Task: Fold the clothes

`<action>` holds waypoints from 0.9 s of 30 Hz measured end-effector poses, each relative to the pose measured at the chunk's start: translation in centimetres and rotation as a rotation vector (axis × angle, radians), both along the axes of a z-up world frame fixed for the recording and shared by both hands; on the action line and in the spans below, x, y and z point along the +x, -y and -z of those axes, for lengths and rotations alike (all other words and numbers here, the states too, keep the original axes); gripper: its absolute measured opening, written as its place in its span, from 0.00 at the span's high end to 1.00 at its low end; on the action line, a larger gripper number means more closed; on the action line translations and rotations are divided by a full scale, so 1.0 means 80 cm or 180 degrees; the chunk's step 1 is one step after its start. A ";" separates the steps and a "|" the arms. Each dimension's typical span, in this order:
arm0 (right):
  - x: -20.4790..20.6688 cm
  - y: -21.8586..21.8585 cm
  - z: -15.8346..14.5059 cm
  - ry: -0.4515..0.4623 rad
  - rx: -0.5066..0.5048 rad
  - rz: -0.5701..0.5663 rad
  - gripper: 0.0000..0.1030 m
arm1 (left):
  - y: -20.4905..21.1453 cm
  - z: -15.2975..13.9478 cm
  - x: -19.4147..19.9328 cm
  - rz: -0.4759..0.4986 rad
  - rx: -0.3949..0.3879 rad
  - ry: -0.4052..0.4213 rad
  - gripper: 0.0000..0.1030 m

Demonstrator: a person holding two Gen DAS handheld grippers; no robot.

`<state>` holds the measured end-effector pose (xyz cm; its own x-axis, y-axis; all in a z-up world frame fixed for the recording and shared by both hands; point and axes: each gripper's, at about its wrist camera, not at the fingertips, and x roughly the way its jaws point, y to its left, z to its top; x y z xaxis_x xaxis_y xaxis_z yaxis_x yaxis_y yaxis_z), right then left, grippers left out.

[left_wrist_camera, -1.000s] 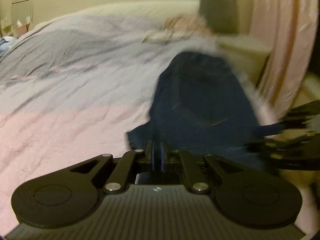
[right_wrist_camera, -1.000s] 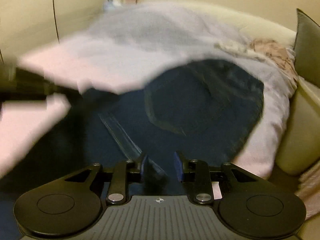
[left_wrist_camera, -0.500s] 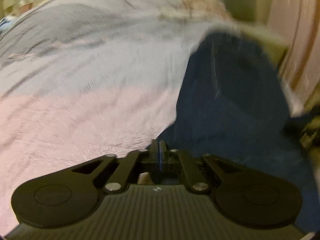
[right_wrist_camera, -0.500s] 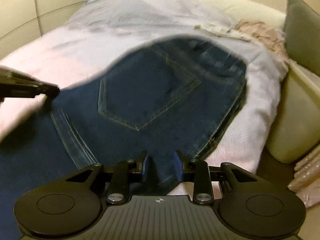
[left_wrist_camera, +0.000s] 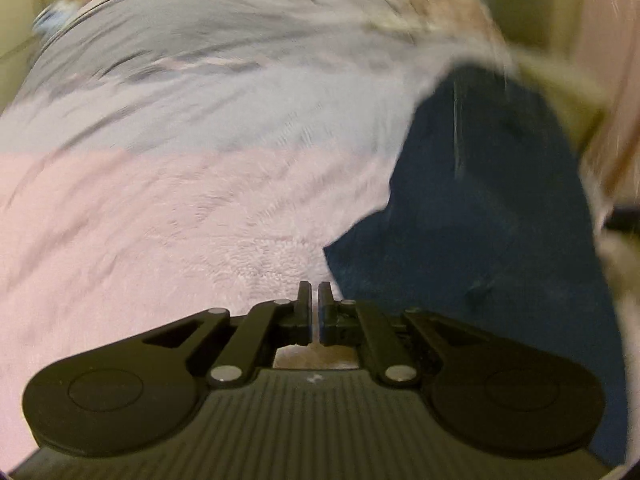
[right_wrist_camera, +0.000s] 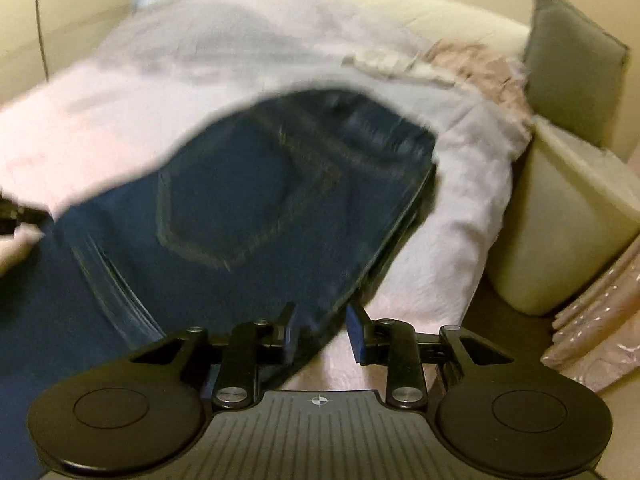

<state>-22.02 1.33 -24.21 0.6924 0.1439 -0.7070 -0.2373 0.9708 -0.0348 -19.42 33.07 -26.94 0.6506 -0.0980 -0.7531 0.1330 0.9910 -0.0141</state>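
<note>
Both views are smeared by motion, so we cannot read fine details on the far side of the bed. In the left wrist view the jeans (left_wrist_camera: 480, 208) reach the right edge and are cut off there, and a dark shape at that edge is too blurred to name. In the right wrist view the jeans (right_wrist_camera: 248, 208) run out of the picture at the lower left, and a black object at the left edge is only partly seen.

The jeans are dark blue denim with lighter stitching; a back pocket with a pointed bottom shows in the right view. They lie on a soft, fluffy blanket (left_wrist_camera: 168, 216), pink near us and grey-lilac further away. A grey cushion (right_wrist_camera: 568, 64) stands at the far right, beside a pale crumpled cloth (right_wrist_camera: 472, 68).

The left gripper (left_wrist_camera: 315, 300) has its fingers pressed almost together with nothing between them; it hangs over the pink blanket, just left of the denim edge. The right gripper (right_wrist_camera: 322, 326) has its fingers apart, and the folded edge of the jeans sits between them against the left finger; we cannot tell if they really pinch it.
</note>
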 end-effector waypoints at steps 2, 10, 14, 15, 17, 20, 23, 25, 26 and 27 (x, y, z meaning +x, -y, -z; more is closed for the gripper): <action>-0.022 -0.005 -0.014 -0.0032 0.0092 -0.0020 0.71 | 0.005 -0.021 -0.028 -0.0001 -0.0082 0.0040 0.97; -0.122 -0.017 -0.020 -0.0896 0.1322 -0.0022 0.71 | -0.032 -0.034 -0.166 -0.0316 -0.0620 -0.0404 0.95; -0.164 -0.023 -0.007 -0.1365 0.1755 -0.0114 0.71 | -0.063 -0.025 -0.217 -0.0338 -0.0937 -0.0606 0.91; -0.174 -0.025 -0.005 -0.1445 0.1831 -0.0134 0.71 | -0.069 -0.024 -0.222 -0.0296 -0.0985 -0.0628 0.84; -0.188 -0.026 -0.002 -0.1511 0.1911 -0.0136 0.71 | -0.075 -0.019 -0.224 -0.0192 -0.1058 -0.0651 0.80; -0.204 -0.028 0.004 -0.1655 0.2045 -0.0125 0.71 | -0.079 -0.009 -0.221 -0.0045 -0.1109 -0.0687 0.78; -0.217 -0.030 0.011 -0.1851 0.2190 -0.0117 0.71 | -0.080 0.001 -0.215 0.0039 -0.1076 -0.0740 0.77; -0.226 -0.033 0.015 -0.1966 0.2315 -0.0127 0.71 | -0.079 0.003 -0.215 0.0059 -0.1035 -0.0741 0.77; -0.230 -0.035 0.016 -0.2011 0.2365 -0.0152 0.71 | -0.077 0.002 -0.216 0.0056 -0.1014 -0.0731 0.77; -0.235 -0.038 0.015 -0.2026 0.2387 -0.0179 0.71 | -0.077 0.002 -0.218 0.0045 -0.1001 -0.0727 0.77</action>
<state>-40.79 4.40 -25.44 0.1926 0.7286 -0.6573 -0.0448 0.6757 0.7358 -36.90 39.21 -27.08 0.4666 -0.3548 -0.8102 0.1049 0.9317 -0.3477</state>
